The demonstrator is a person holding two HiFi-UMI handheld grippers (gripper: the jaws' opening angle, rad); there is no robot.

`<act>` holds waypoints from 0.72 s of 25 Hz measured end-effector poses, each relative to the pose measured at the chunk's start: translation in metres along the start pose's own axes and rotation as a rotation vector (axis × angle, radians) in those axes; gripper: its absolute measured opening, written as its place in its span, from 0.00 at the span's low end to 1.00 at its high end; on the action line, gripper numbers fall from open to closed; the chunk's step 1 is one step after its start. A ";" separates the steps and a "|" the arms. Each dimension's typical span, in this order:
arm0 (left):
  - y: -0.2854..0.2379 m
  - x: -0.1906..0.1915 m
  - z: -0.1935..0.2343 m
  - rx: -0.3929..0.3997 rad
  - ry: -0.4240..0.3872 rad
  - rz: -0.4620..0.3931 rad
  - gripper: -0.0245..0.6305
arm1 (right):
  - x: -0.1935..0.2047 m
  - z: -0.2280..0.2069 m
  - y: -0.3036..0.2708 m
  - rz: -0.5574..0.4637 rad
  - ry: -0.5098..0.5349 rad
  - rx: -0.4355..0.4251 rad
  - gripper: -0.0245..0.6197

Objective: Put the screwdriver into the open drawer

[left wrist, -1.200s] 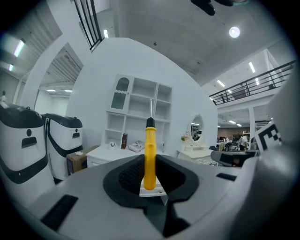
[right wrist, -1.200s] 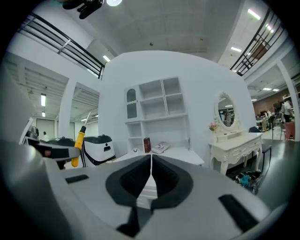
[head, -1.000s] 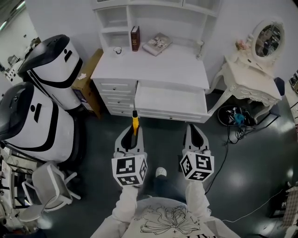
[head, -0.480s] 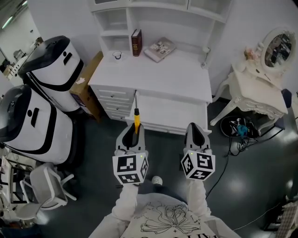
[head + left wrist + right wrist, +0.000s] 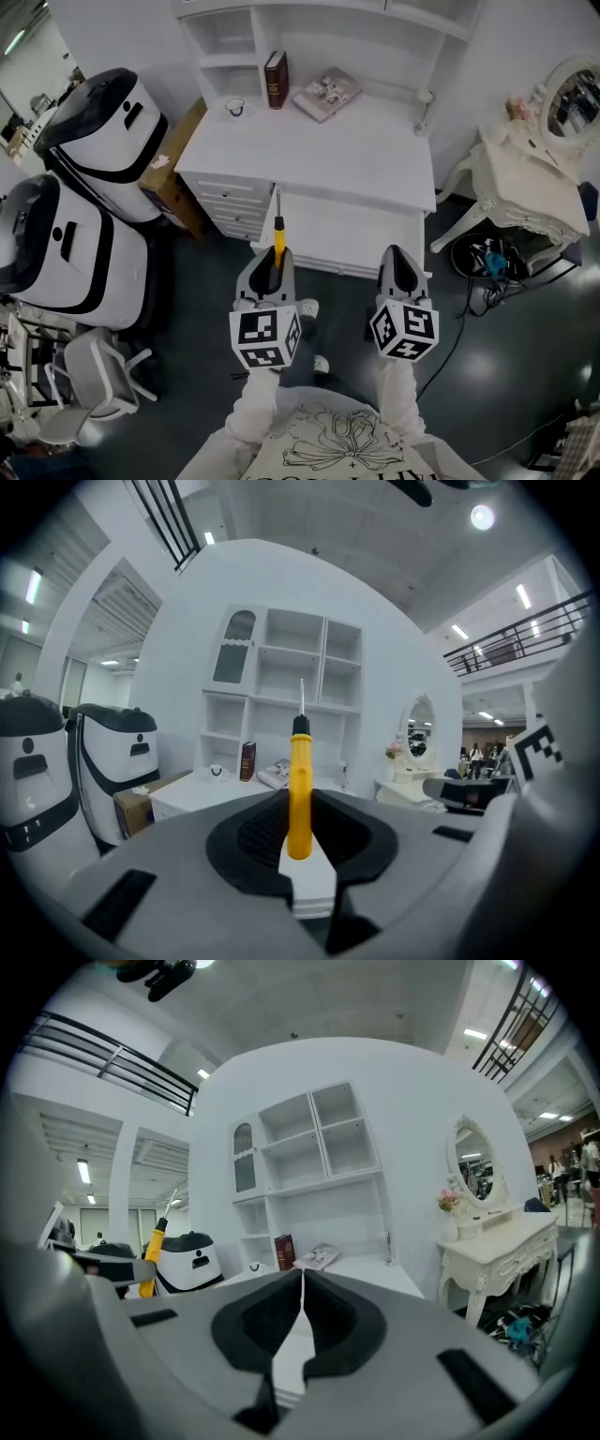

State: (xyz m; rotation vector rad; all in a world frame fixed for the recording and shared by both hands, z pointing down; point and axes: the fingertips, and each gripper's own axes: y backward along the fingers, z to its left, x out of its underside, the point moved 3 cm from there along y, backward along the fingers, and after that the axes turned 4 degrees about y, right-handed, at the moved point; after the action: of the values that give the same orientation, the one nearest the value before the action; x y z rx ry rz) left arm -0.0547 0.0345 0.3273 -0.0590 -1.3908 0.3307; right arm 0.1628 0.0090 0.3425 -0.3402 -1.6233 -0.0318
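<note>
The screwdriver (image 5: 278,240) has a yellow handle and a thin metal shaft. My left gripper (image 5: 273,267) is shut on the handle's rear end, and the shaft points ahead over the left front corner of the open drawer (image 5: 349,235). In the left gripper view the screwdriver (image 5: 299,785) stands up between the black pads, aimed at the white desk (image 5: 202,794). My right gripper (image 5: 400,265) hovers just before the drawer's right front edge. Its pads (image 5: 323,1321) meet with nothing between them, and the screwdriver (image 5: 150,1258) shows at the left of that view.
On the desk top (image 5: 319,141) lie a dark red book (image 5: 275,78), a magazine (image 5: 324,93) and a small cup (image 5: 234,106). Two large white-and-black machines (image 5: 98,127) and a cardboard box (image 5: 173,159) stand left. A vanity table (image 5: 525,187) and floor cables (image 5: 487,261) are right.
Both grippers have moved forward toward the desk. The screwdriver's tip, short of the drawer front before, now reaches over the drawer's left corner. Neither gripper's jaws have changed.
</note>
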 end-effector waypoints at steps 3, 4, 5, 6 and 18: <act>-0.016 -0.001 0.005 -0.005 0.002 0.006 0.14 | -0.002 -0.003 -0.018 0.001 0.000 -0.001 0.05; -0.023 -0.002 0.007 -0.005 0.003 0.008 0.14 | -0.003 -0.004 -0.024 0.001 0.001 -0.001 0.05; -0.029 -0.003 0.010 -0.007 0.006 0.011 0.14 | -0.005 -0.004 -0.031 0.002 0.002 -0.001 0.05; -0.037 -0.003 0.013 -0.009 0.009 0.014 0.14 | -0.006 -0.005 -0.038 0.003 0.005 -0.001 0.05; -0.137 -0.021 0.038 0.032 0.010 0.040 0.14 | -0.018 -0.015 -0.135 0.012 0.007 0.025 0.05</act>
State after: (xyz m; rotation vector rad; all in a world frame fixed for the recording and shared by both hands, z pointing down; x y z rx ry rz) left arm -0.0677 -0.1072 0.3459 -0.0628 -1.3752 0.3854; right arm 0.1456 -0.1265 0.3514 -0.3309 -1.6136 -0.0035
